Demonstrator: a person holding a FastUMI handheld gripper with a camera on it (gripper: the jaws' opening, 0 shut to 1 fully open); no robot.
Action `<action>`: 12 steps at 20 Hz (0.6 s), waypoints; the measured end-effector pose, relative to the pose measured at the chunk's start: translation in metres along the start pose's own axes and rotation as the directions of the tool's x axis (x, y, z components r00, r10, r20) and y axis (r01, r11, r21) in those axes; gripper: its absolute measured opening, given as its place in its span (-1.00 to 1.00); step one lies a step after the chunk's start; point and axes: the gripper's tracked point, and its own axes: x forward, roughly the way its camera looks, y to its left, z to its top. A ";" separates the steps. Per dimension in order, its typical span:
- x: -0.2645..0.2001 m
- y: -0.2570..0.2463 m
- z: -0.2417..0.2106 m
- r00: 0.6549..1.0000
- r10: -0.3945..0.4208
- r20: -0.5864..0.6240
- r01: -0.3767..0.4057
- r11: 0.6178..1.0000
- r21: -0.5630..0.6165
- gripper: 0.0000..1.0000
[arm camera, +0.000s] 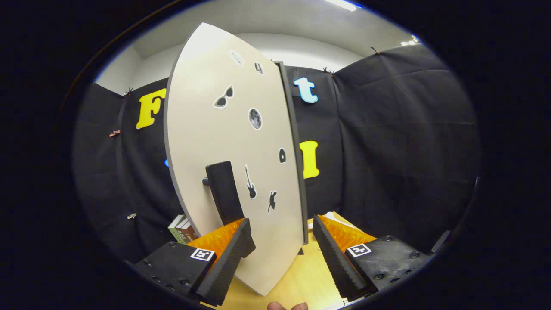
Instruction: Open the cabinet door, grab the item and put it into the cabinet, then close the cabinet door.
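Note:
A pale cabinet door [224,142] with several small stickers stands close in front of me, seen at a slant. Its dark edge [295,155] points toward me. A dark upright handle [224,193] is fixed to the door's lower part. My gripper [282,245] is open. The left fingertip [234,254] sits just below the handle, against the door face, and the right fingertip [333,254] is past the door's edge, so the door's lower edge lies between them. The cabinet's inside is hidden behind the door.
A small stack of books [183,230] stands to the left of the door, behind the left finger. A wooden tabletop [305,275] runs beneath the fingers. Black cloth walls close in the booth to the right and behind. A fingertip of a person's hand [286,306] shows below.

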 end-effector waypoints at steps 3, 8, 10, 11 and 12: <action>0.019 0.051 -0.006 0.997 0.077 -0.018 -0.077 0.997 -0.001 0.91; 0.019 0.095 -0.006 0.990 0.141 -0.002 -0.141 0.990 -0.001 0.91; 0.018 0.099 -0.003 0.989 0.149 0.011 -0.149 0.989 -0.016 0.91; 0.017 0.100 0.000 0.989 0.146 0.020 -0.146 0.989 -0.027 0.91; 0.019 0.100 0.003 0.990 0.140 0.031 -0.139 0.989 -0.040 0.91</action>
